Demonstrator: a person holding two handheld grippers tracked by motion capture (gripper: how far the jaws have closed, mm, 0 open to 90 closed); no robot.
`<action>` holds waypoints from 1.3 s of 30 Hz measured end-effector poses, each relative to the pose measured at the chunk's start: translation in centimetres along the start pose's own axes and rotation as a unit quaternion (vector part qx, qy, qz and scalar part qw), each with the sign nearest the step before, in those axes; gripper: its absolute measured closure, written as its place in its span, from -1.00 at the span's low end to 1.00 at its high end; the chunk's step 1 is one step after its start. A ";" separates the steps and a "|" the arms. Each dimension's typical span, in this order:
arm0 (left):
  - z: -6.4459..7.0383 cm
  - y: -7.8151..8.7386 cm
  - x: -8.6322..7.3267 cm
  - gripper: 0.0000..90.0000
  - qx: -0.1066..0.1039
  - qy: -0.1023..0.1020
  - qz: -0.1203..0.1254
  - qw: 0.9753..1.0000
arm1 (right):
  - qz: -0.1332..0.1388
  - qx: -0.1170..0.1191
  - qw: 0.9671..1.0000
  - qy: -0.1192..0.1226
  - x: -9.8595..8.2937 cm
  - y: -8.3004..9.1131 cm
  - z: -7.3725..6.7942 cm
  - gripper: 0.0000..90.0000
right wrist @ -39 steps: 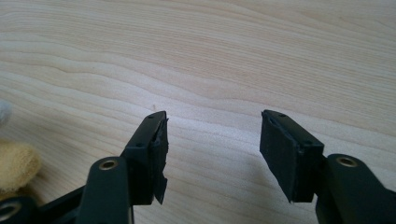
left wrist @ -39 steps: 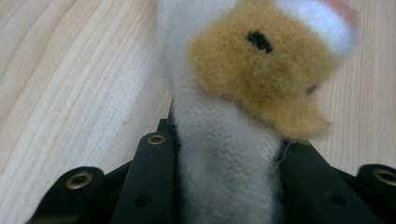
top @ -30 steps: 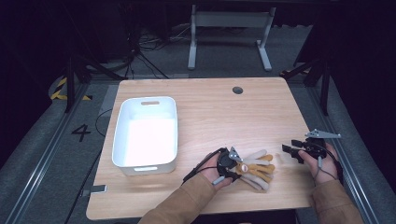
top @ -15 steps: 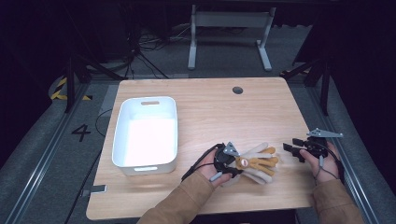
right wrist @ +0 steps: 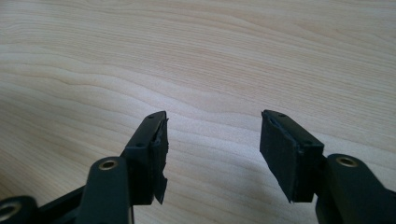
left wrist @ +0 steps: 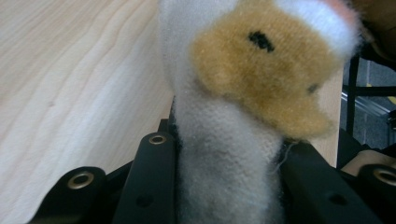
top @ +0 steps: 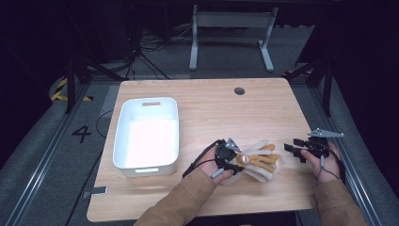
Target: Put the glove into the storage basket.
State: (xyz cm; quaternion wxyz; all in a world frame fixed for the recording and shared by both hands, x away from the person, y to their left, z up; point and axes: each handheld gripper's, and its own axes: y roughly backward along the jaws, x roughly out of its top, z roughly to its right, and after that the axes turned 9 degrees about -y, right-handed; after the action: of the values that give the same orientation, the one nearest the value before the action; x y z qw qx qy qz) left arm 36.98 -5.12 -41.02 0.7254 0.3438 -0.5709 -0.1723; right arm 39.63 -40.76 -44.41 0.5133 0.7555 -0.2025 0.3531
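You are in lab/test bay: wooden surface (top: pixel 207 113) on dark floor, hazard tape (top: pixel 60 89), floor number "4" (top: pixel 82 133), loose cables (top: pixel 141 47).

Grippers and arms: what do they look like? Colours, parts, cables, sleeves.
Both are black two-jaw units. The left gripper carries a grey three-cornered plate and trails a black cable; its jaw arms show brass-ringed holes. The right gripper has the same grey plate, a thin cable over the hand, and flat black pads, one ragged at its edge. Both forearms wear tan-brown sleeves.

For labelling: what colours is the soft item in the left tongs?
White fabric with tan patches, clearest in the left gripper view.
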 end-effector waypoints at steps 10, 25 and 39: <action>-1.0 3.1 1.9 0.59 0.034 0.033 -0.040 0.998 | 0.000 0.015 1.000 0.002 1.0 -0.8 -0.3 -0.04; -2.4 7.4 3.8 0.59 0.053 0.155 -0.111 0.980 | -0.070 0.040 0.996 0.030 3.4 -2.7 -1.6 0.32; -3.0 8.9 5.7 0.61 0.093 0.214 -0.142 0.962 | -0.062 0.046 0.997 0.010 3.2 -2.6 -1.4 0.38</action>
State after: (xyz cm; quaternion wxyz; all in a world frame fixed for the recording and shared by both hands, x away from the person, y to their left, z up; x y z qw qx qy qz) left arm 40.16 -1.60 -31.10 0.7634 0.5162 -0.3612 -0.1423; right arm 43.07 -38.29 -43.35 0.5005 0.7862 -0.1335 0.3368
